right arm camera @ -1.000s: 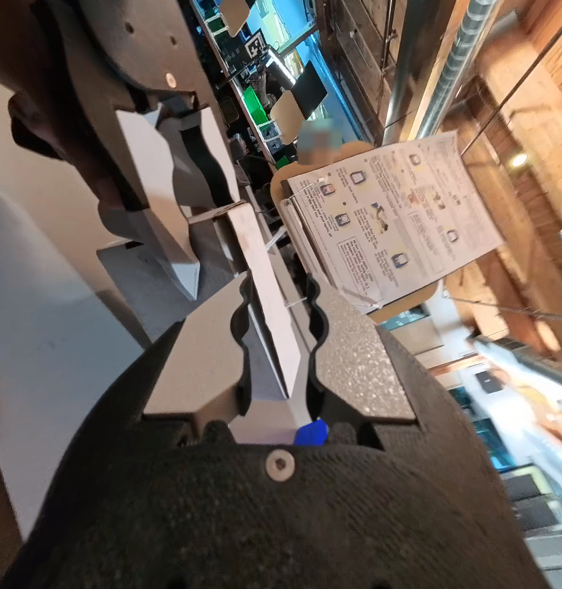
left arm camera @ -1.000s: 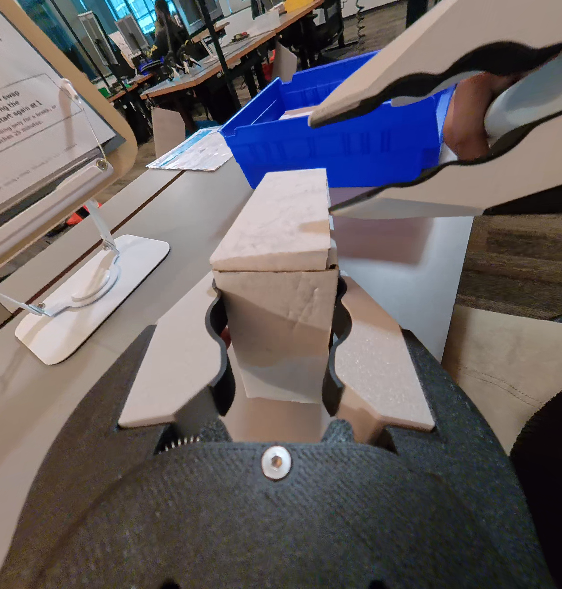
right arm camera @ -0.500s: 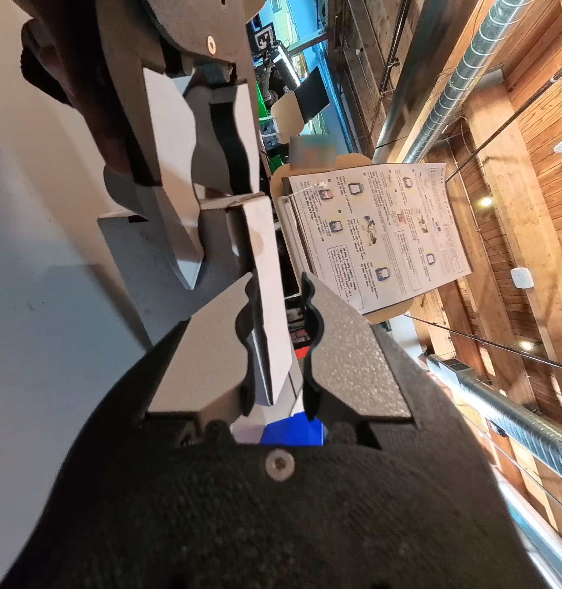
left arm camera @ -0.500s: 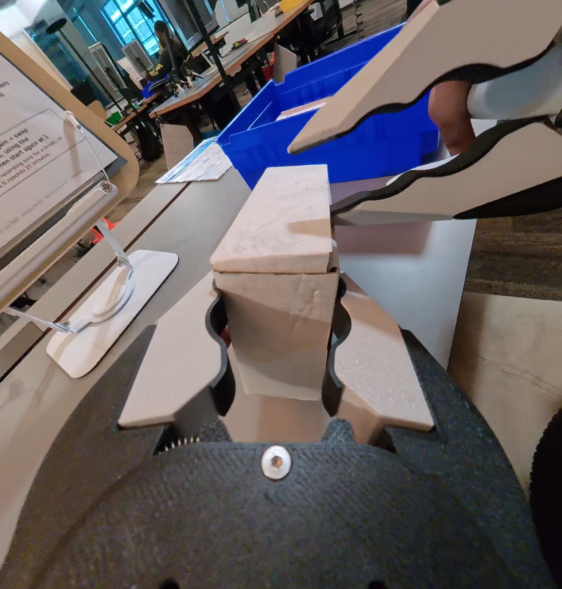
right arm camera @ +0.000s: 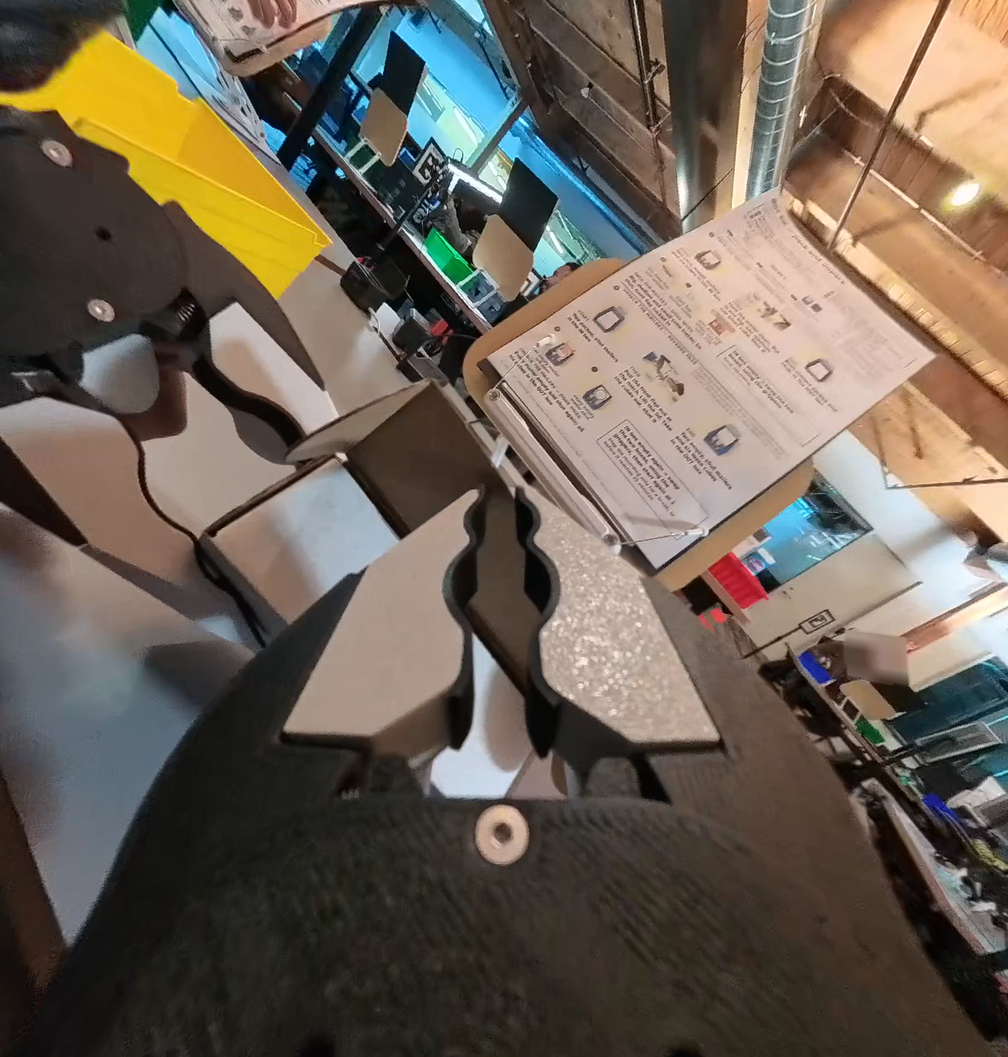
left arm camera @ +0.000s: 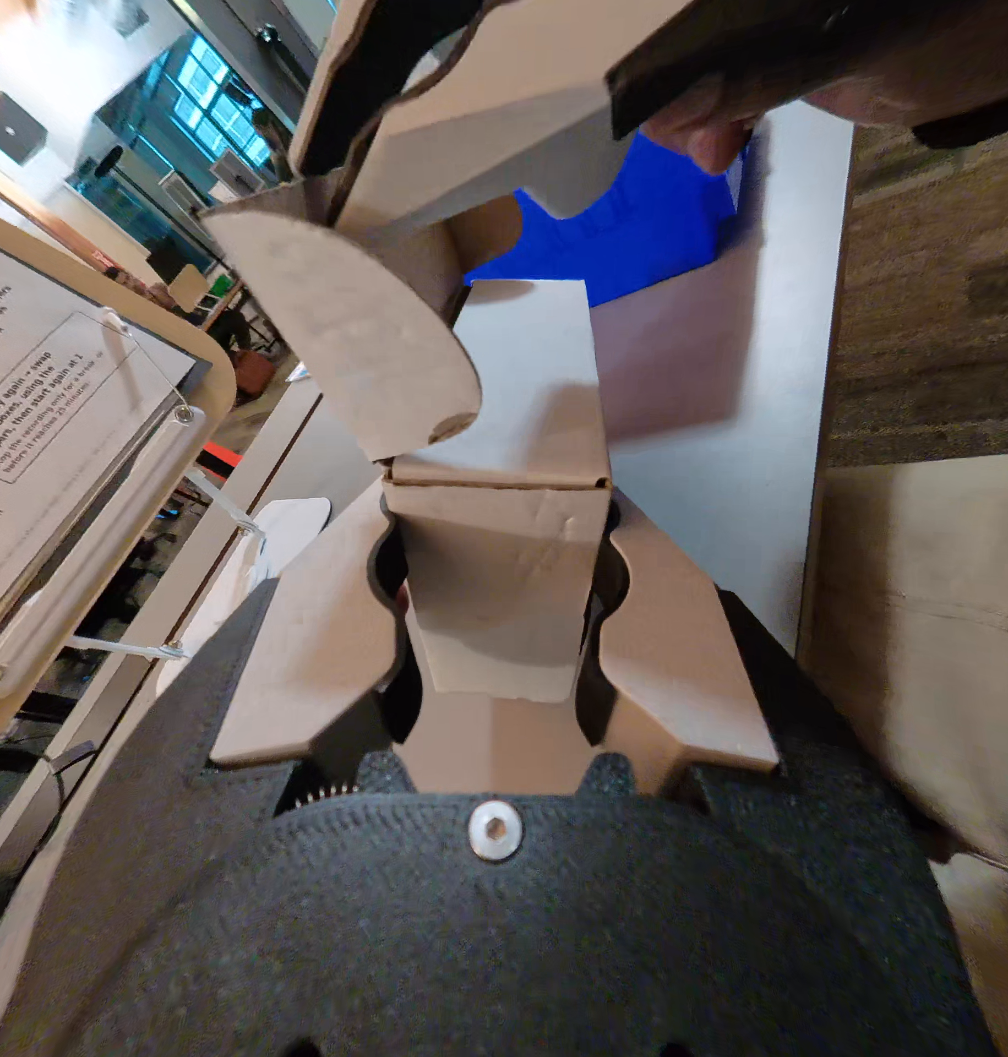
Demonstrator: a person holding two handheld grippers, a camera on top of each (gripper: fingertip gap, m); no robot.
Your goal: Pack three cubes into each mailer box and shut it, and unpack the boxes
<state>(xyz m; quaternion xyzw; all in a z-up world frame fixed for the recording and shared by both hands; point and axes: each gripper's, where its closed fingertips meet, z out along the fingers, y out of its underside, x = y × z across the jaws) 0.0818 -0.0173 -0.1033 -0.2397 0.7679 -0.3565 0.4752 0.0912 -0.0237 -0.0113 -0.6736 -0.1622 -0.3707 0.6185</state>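
Observation:
My left gripper [left arm camera: 497, 506] is shut on the near end of a brown cardboard mailer box [left arm camera: 501, 583] and holds it above the table. The box lid is lifted at the far end, and its rounded side flap [left arm camera: 347, 337] stands out to the left. My right gripper [left arm camera: 330, 148] reaches in from the top and holds that lid. In the right wrist view my right gripper [right arm camera: 498, 503] is shut on the dark lid panel [right arm camera: 427, 452], with the box body [right arm camera: 295, 543] to its left. The left gripper's fingers [right arm camera: 250, 343] clamp the box there. No cubes show.
A blue bin [left arm camera: 633, 229] stands behind the box on the grey table [left arm camera: 747, 457]. A yellow bin [right arm camera: 204, 171] sits behind the left gripper. An instruction sheet on a stand [left arm camera: 61, 400] is on the left and also shows in the right wrist view [right arm camera: 690, 389]. The table edge runs along the right. The tips of one gripper are about 9 cm away from the tips of the other.
My right gripper has closed further on the lid edge and pulled it up. The lid has swung open and its rounded flap has come out. My left gripper keeps its hold on the box.

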